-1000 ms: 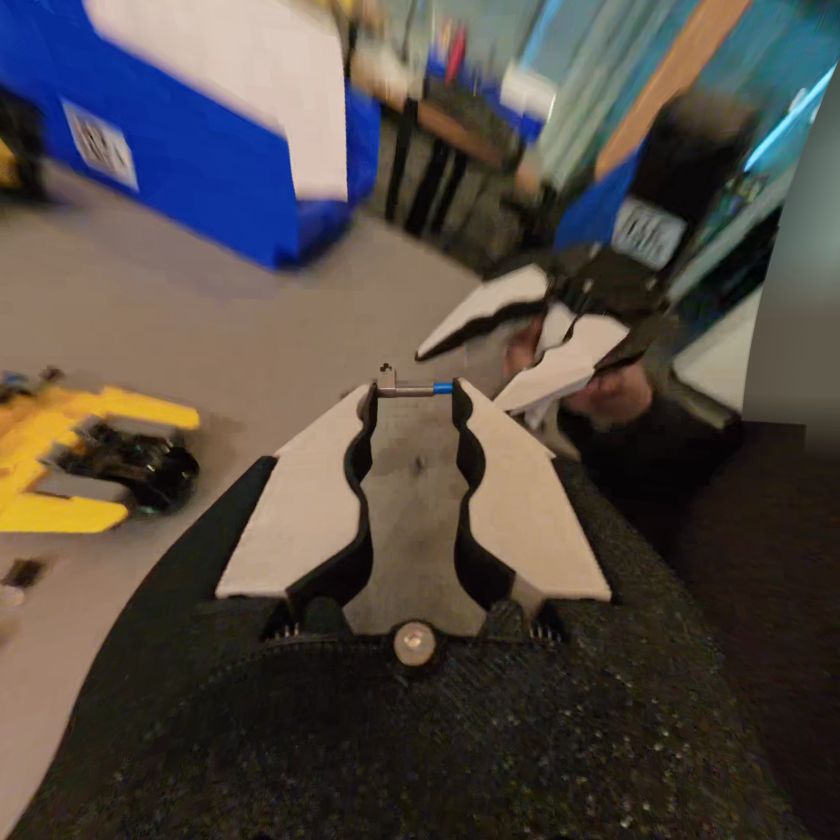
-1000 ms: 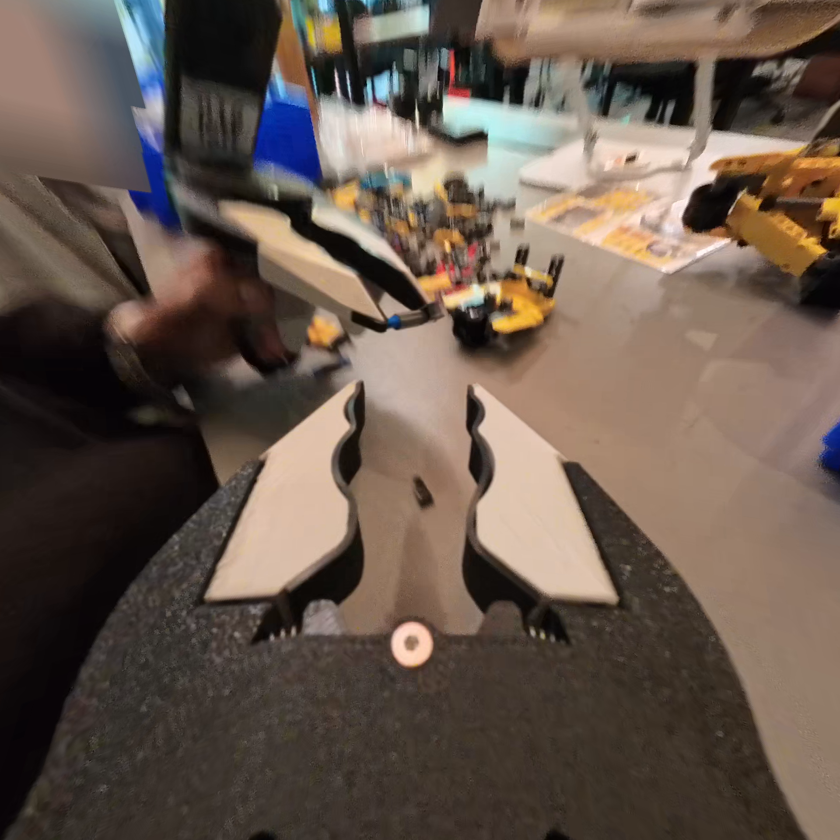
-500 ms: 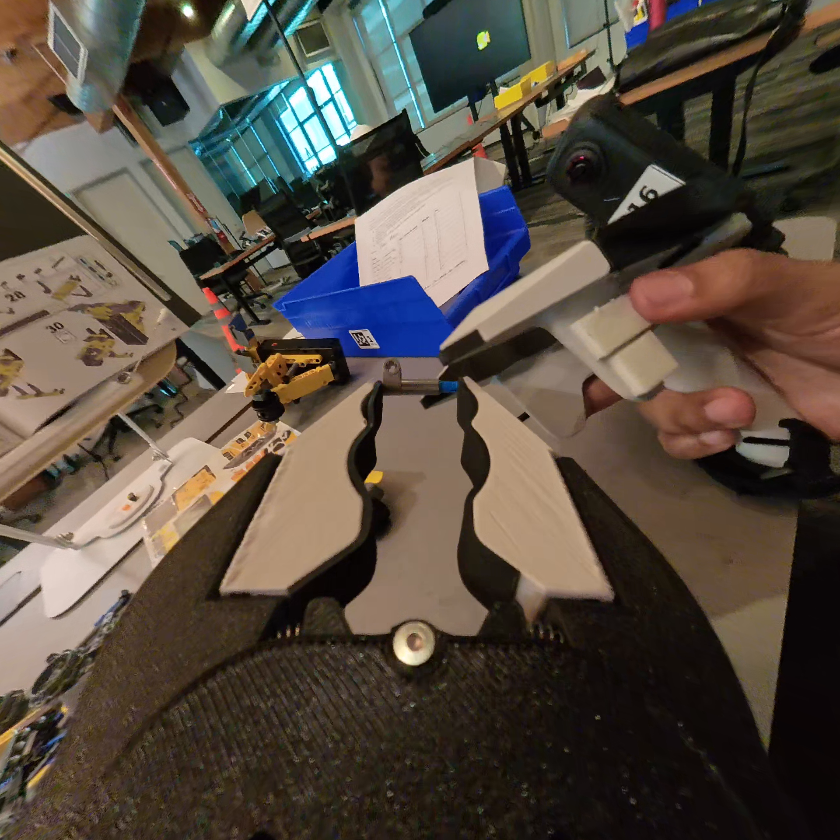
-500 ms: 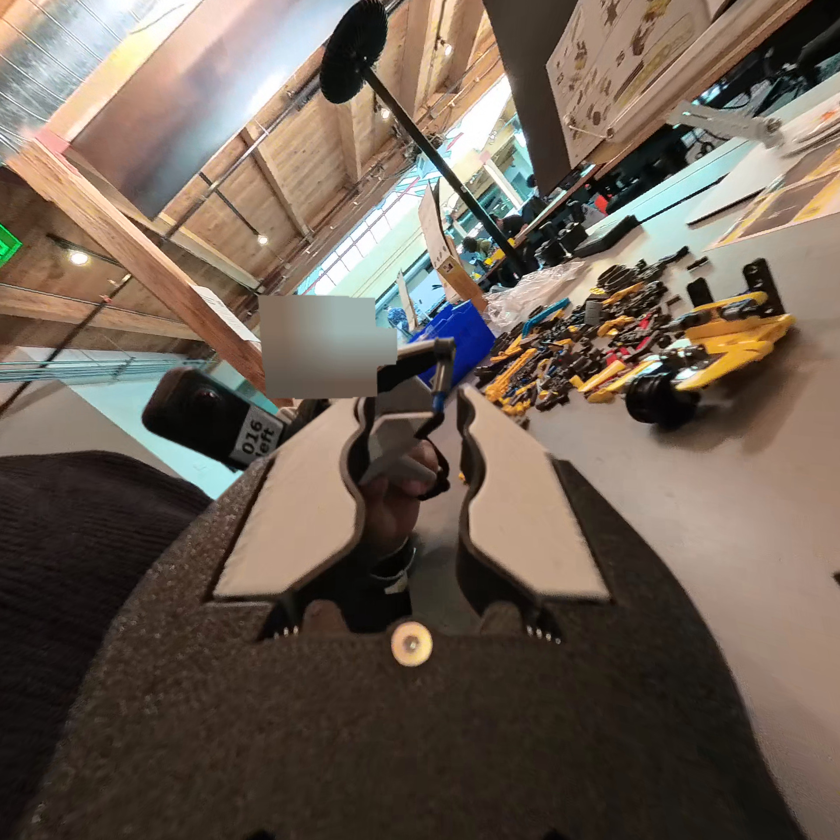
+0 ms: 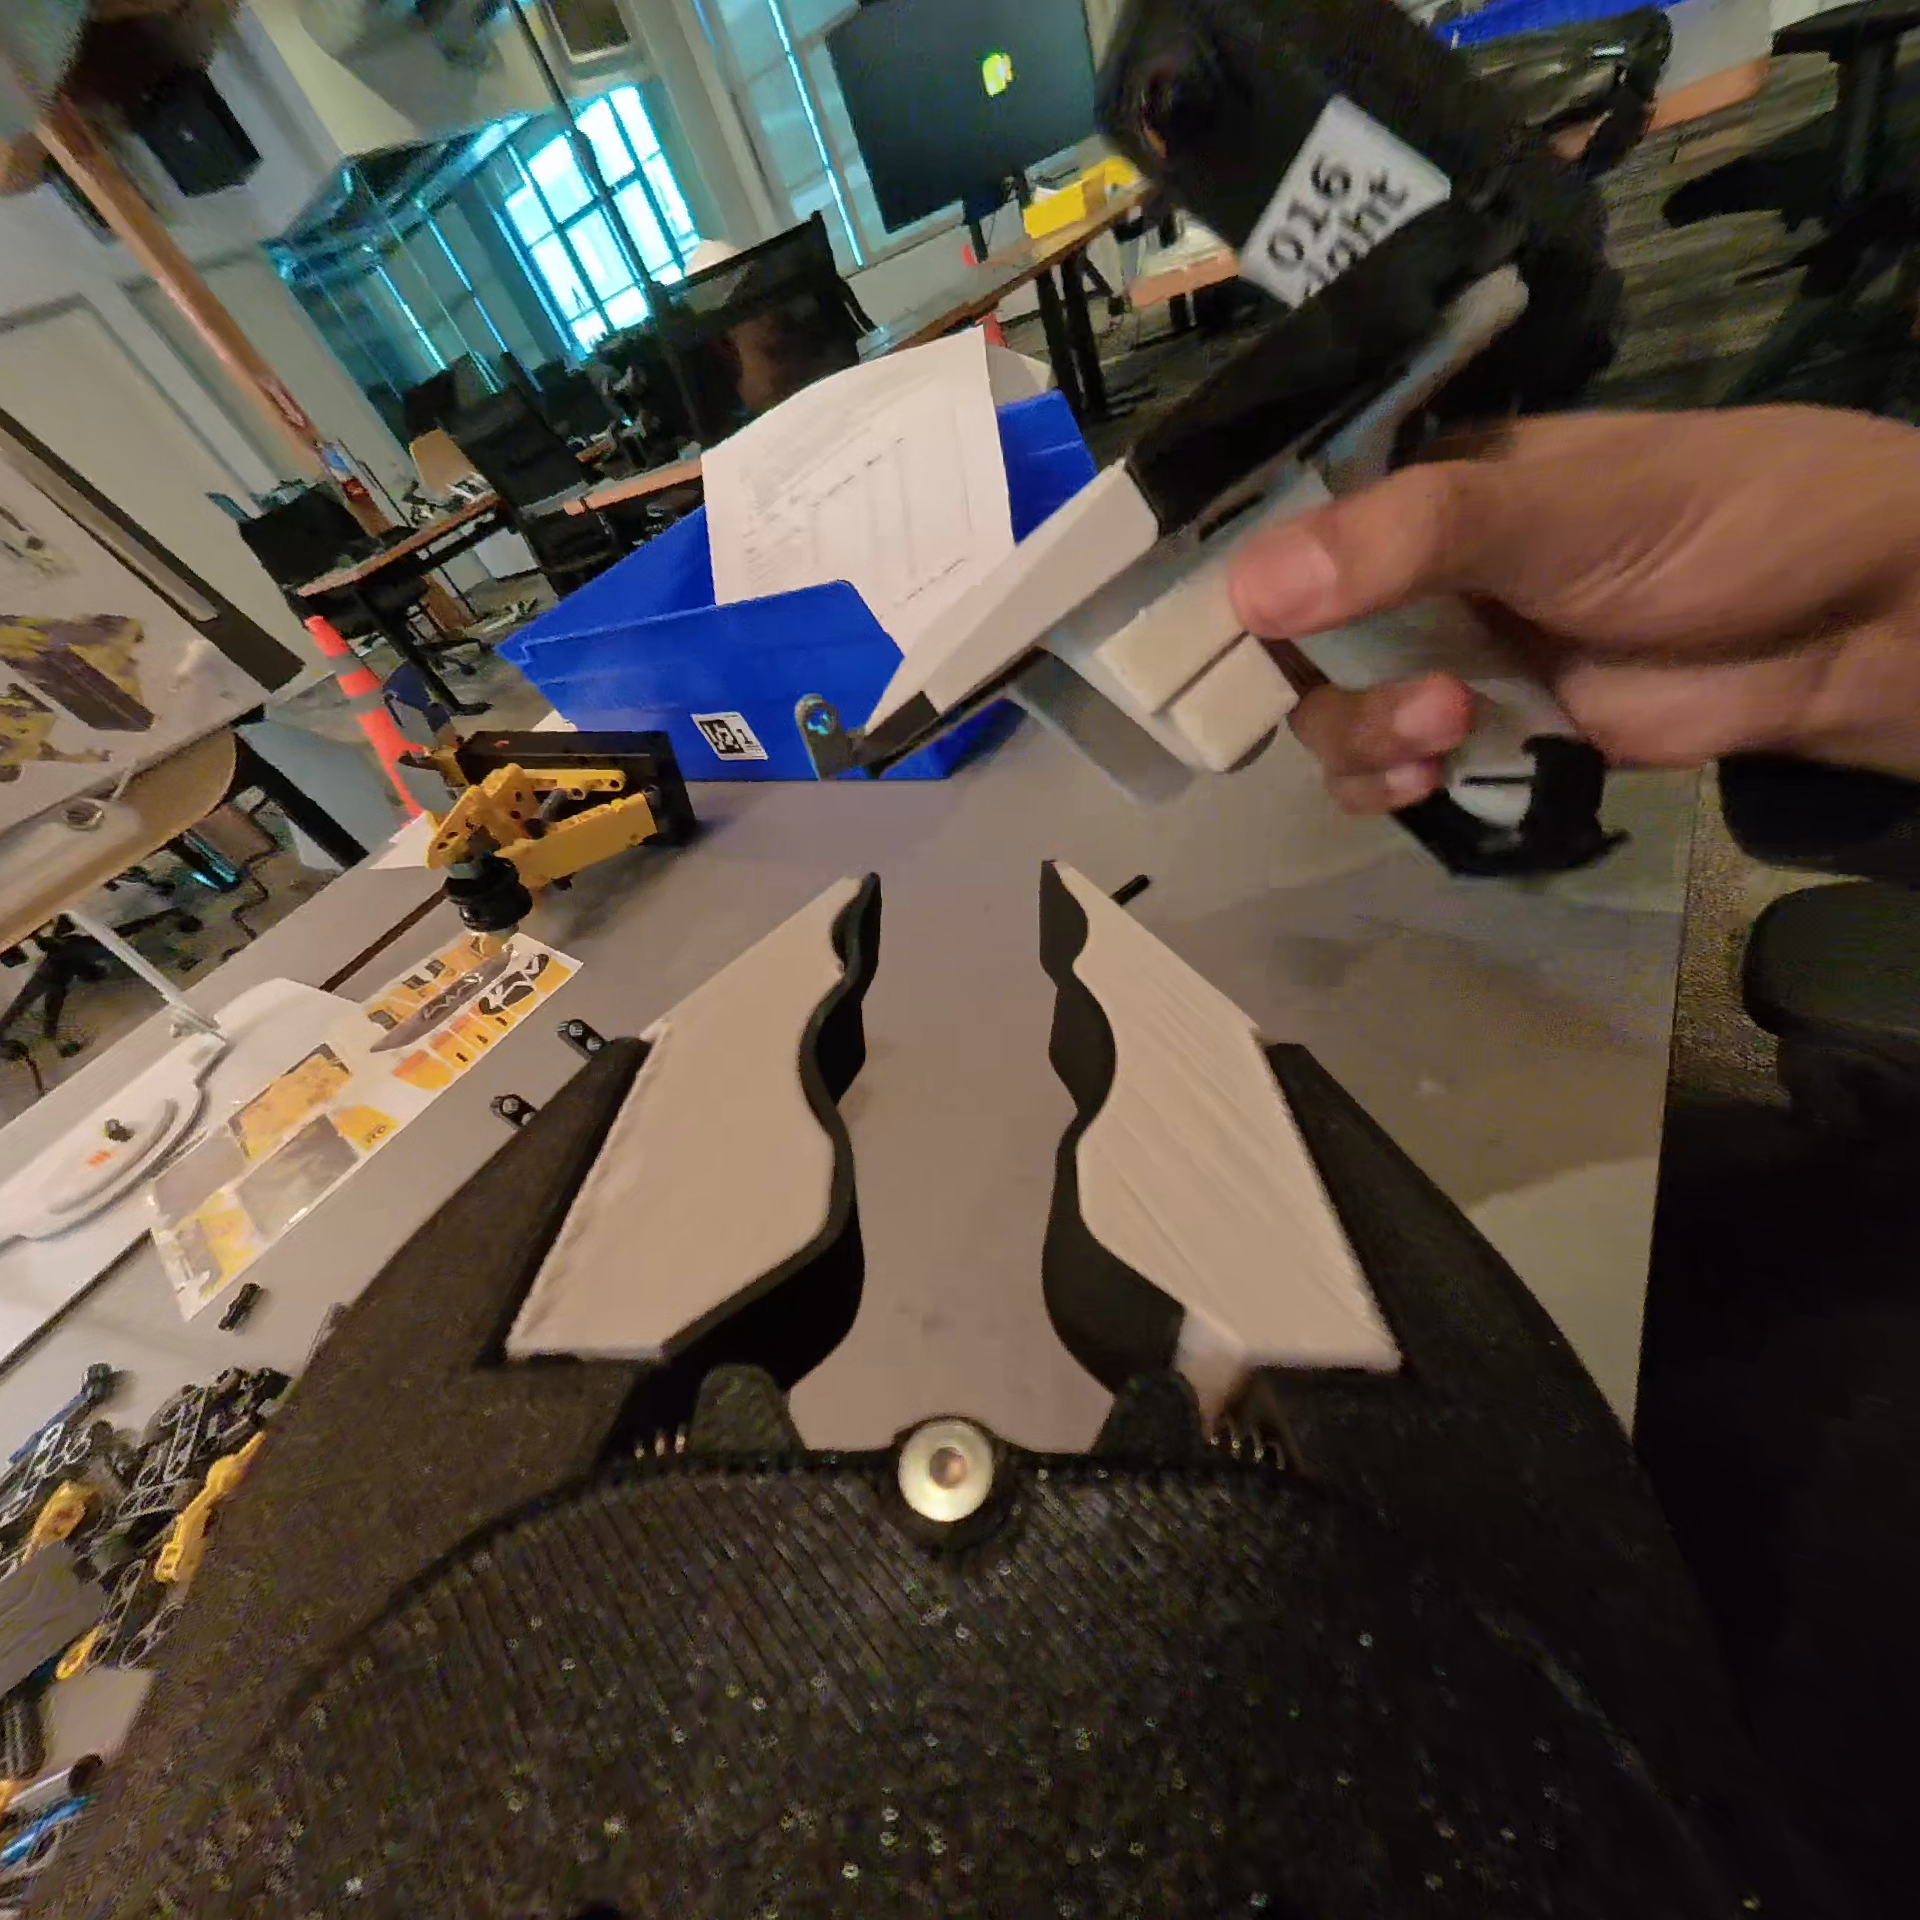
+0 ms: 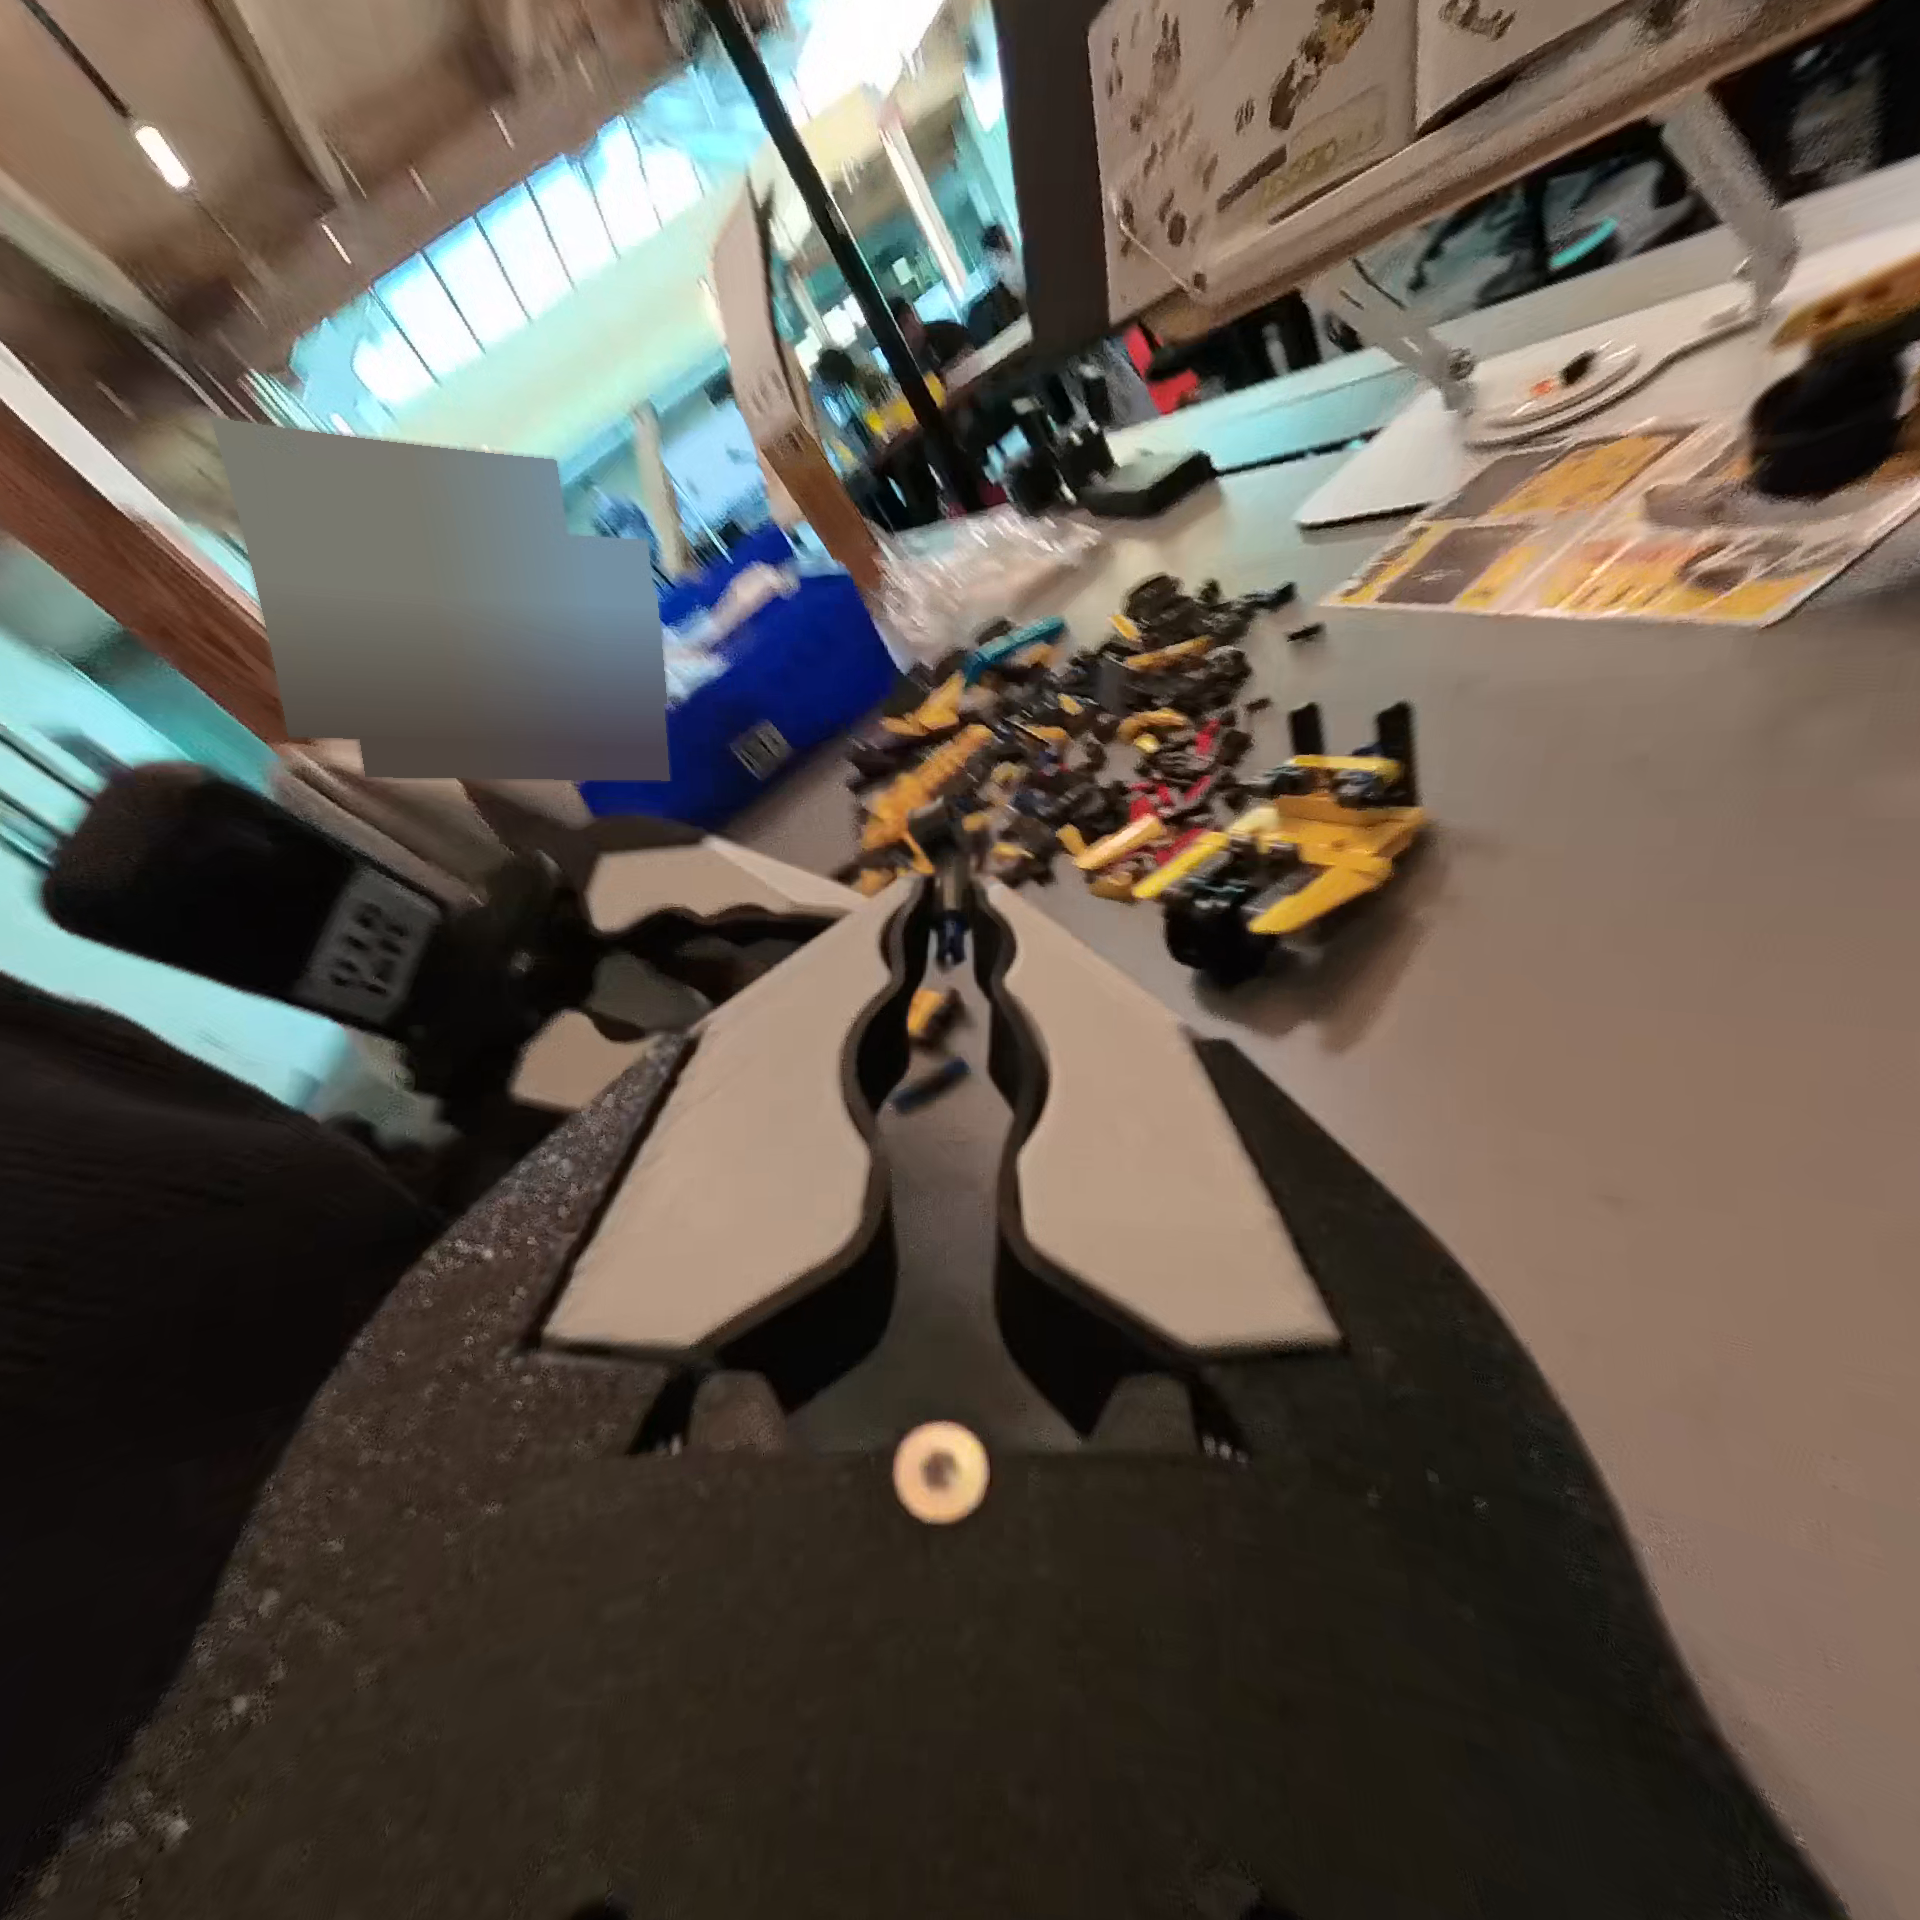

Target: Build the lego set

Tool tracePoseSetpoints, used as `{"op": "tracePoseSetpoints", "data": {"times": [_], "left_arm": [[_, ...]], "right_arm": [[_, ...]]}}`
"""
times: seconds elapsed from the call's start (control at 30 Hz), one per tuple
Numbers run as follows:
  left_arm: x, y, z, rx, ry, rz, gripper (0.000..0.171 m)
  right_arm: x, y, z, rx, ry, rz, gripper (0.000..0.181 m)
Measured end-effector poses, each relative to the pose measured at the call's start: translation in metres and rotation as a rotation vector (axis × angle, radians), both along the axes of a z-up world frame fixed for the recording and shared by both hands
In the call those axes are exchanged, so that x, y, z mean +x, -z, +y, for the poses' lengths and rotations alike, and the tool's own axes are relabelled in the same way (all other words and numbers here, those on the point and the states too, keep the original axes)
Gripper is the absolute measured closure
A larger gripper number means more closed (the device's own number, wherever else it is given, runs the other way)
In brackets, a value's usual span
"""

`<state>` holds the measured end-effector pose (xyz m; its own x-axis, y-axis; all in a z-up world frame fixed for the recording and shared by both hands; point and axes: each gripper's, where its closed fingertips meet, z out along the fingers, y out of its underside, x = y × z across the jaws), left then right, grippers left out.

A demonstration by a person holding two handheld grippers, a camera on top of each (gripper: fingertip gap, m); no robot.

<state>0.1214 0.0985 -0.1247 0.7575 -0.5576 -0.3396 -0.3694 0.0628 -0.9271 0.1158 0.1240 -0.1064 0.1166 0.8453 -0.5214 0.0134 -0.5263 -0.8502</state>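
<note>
My left gripper (image 5: 956, 878) is open and empty, held low over the grey table (image 5: 1403, 1039). My right gripper (image 5: 878, 732), held by a hand (image 5: 1621, 582), hangs ahead and above it. It is shut on a small grey piece with a blue pin (image 5: 819, 724), which sticks out past its tips. In the right wrist view my right gripper (image 6: 951, 899) has its jaws almost together on that small piece (image 6: 948, 925), which looks dark and blurred there. The left gripper's fingers (image 6: 707, 878) show just to the left of it, spread apart.
A blue bin (image 5: 727, 665) with a paper sheet stands at the back. A yellow and black brick model (image 5: 540, 810) and an instruction sheet (image 5: 364, 1070) lie to the left. A pile of loose parts (image 6: 1091, 717) and a yellow vehicle model (image 6: 1288, 862) lie ahead of the right gripper. The grippers are tip to tip, or close to it.
My left gripper held the small grey-and-blue piece between its tips; it has since opened and let go. My right gripper has closed on the piece and drawn it away.
</note>
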Motion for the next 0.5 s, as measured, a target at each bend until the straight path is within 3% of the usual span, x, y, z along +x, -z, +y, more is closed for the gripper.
{"op": "tracePoseSetpoints", "data": {"times": [0.2,0.27,0.4,0.5], "left_arm": [[-0.005,-0.02,-0.008,0.017,0.064,-0.141,0.137],[-0.001,-0.022,-0.012,-0.008,0.12,-0.199,0.145],[-0.014,-0.018,-0.003,-0.056,0.059,-0.267,0.16],[-0.02,-0.013,-0.001,-0.103,0.056,-0.291,0.158]], "right_arm": [[0.004,0.032,-0.004,0.423,-0.051,-0.519,0.175],[0.0,0.038,-0.009,0.527,-0.069,-0.607,0.174],[-0.012,0.032,-0.026,0.613,-0.118,-0.587,0.175],[-0.017,0.014,-0.034,0.665,-0.114,-0.5,0.175]]}}
